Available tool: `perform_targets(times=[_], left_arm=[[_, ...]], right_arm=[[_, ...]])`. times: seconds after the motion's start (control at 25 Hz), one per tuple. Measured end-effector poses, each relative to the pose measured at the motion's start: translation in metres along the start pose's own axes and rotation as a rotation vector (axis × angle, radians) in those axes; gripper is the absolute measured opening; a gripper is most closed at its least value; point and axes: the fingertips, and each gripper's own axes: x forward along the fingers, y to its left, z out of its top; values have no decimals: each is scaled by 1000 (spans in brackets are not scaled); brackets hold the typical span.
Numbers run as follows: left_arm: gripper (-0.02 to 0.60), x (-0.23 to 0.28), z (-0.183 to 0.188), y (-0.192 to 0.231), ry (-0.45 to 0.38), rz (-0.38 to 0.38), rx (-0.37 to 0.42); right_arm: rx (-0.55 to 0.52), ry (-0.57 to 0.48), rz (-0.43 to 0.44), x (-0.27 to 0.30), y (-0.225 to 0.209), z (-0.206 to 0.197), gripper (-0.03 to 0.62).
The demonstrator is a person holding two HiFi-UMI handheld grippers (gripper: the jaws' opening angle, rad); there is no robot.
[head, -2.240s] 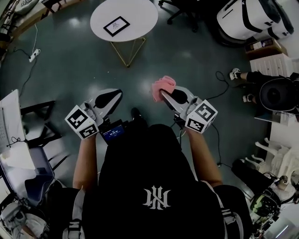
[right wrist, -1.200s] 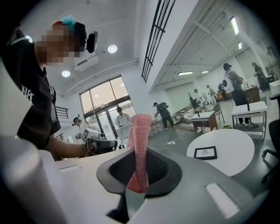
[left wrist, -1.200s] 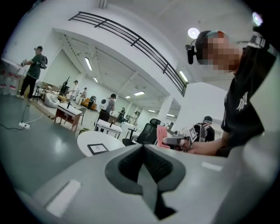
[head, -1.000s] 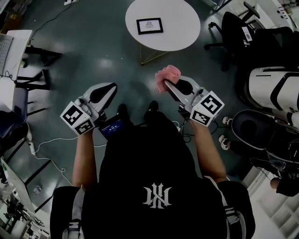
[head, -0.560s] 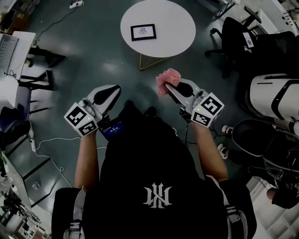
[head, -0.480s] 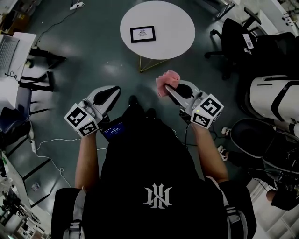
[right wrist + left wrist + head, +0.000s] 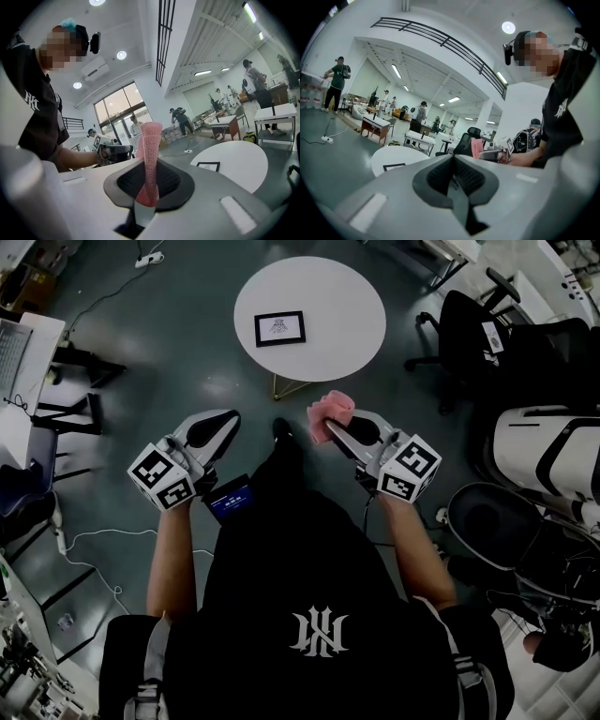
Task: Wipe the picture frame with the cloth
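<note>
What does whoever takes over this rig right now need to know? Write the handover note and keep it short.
Left gripper: shut, empty, held over the floor.
Right gripper: shut on the pink cloth, which sticks up out of the jaws.
Picture frame: lies flat on the round white table, ahead of both grippers, neither near it.
Done: the cloth is gripped.
Left: close in on the table, lower the cloth onto the frame and wipe it. The left gripper could probably steady the frame.

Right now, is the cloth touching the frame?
No, the cloth is clamped in the right tongs, well short of the table where the frame lies.
</note>
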Motion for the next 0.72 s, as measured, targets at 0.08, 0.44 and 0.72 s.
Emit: perform_targets(times=[0.08,0.44,0.72], left_arm=[[3,6,4,17,4,11,-13],[3,42,19,126,13,97,-95],[3,55,31,201,12,129,-132]], right_arm=[[-1,14,0,11,-13,7,26],[14,68,16,75,-88,47,28],[44,109,3,127,-132,65,29]])
